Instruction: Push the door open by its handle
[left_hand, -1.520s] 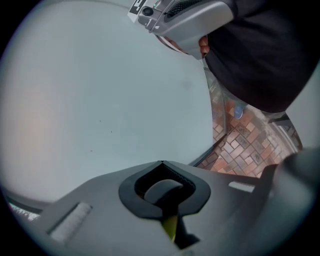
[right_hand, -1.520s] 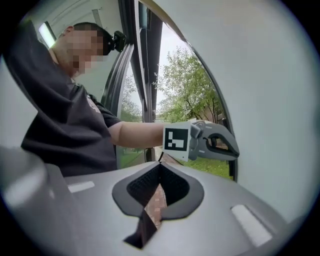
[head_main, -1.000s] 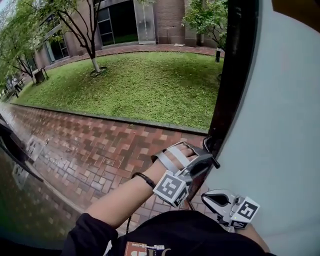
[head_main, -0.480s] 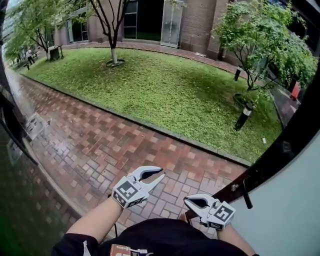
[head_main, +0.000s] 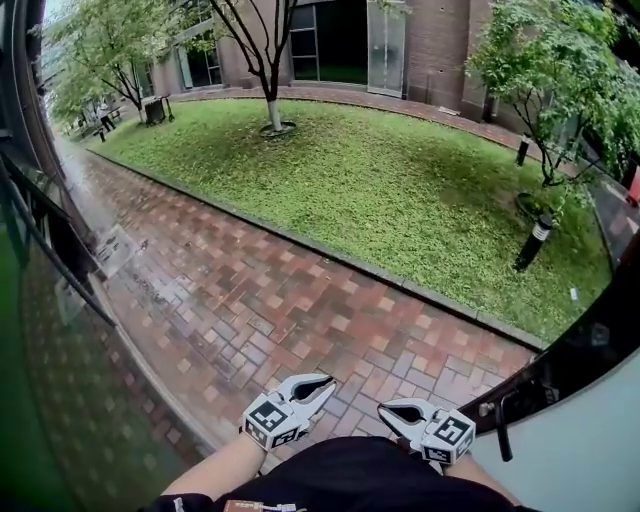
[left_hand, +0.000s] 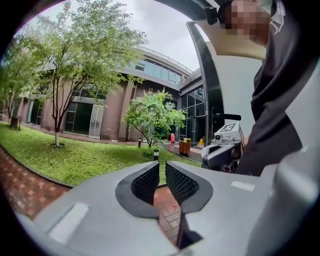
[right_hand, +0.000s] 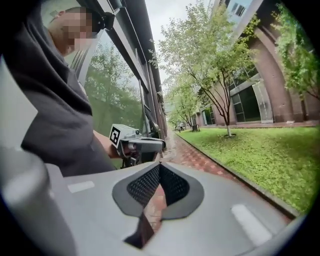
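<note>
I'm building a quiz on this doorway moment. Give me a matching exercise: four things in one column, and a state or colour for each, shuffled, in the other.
Things:
1. left gripper
2. right gripper
3. door handle
4. brick path

States:
A. reddish and wet
B. jaw tips together, empty
C. black, in neither gripper's jaws
D. jaws a narrow gap apart, empty

Pairs: 1-D, 2-B, 3-C, 4-A.

The left gripper's jaws have just been closing, with nothing between them.

The door (head_main: 575, 460) is cut off by the right edge; the dark shirt (head_main: 350, 475) hides most of the right forearm.
</note>
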